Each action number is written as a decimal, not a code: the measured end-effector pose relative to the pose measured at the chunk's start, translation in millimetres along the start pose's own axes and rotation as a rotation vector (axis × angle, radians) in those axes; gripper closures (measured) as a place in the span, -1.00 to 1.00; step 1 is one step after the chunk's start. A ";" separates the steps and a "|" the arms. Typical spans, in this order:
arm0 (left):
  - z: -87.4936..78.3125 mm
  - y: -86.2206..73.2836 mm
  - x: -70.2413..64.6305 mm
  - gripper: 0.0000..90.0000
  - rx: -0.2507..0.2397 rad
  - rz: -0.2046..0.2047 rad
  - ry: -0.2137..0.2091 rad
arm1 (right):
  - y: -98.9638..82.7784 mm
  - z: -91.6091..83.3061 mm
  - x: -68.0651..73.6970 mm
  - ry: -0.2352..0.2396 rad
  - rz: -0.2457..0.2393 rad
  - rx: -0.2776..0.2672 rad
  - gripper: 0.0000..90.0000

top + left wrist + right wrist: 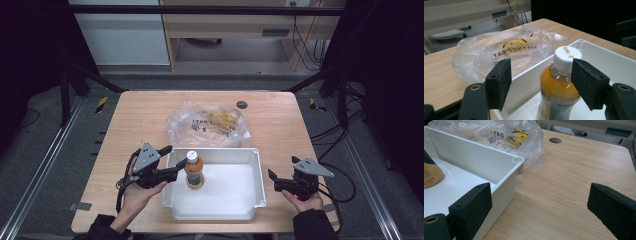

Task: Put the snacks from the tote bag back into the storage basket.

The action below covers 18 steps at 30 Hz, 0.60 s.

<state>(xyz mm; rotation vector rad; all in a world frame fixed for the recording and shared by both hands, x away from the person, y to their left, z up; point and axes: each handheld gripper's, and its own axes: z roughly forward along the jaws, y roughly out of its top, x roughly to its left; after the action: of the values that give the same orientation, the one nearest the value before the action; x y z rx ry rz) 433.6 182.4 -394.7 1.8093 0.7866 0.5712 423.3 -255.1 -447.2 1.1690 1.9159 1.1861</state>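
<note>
In the high view, a white bin is seen on a wooden table, and a bottle of orange drink with a white cap is seen standing upright inside it, near the bin's left wall. The left gripper is held at that wall with its jaws spread, one on each side of the bottle, and the bottle is not squeezed by them. The right gripper is held just off the bin's right side, also spread wide, with nothing in it. A clear plastic bag with some yellow things inside is seen lying behind the bin. In the left gripper view, the bottle is seen between the two black pads, and a gap is left on each side, so the bottle is judged to be let go. The bag is seen behind the bin's wall. In the right gripper view, the bin's corner and bare table are seen between wide jaws, and a bit of the bottle is seen at the left edge. The putting of the bottle into the bin looks done. What may be left is for the left gripper to be pulled away, and maybe for more things to be taken from the bag.
</note>
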 end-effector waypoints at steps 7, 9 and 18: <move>-9.0 -11.1 14.3 -0.27 0.000 -0.008 0.039 | -0.1 -0.1 -0.3 -0.002 -0.001 0.003 -0.87; -11.4 -15.7 18.8 -0.26 0.005 -0.014 0.048 | -0.1 -0.2 -0.4 -0.003 -0.001 0.003 -0.87; -20.5 -38.7 42.3 -0.24 0.034 -0.045 0.116 | -0.3 0.0 -0.7 -0.006 -0.002 0.004 -0.87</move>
<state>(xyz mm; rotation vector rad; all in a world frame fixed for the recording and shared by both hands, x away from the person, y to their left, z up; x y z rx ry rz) 438.2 236.1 -422.9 1.7972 0.9178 0.6409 423.5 -255.8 -447.4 1.1710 1.9161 1.1769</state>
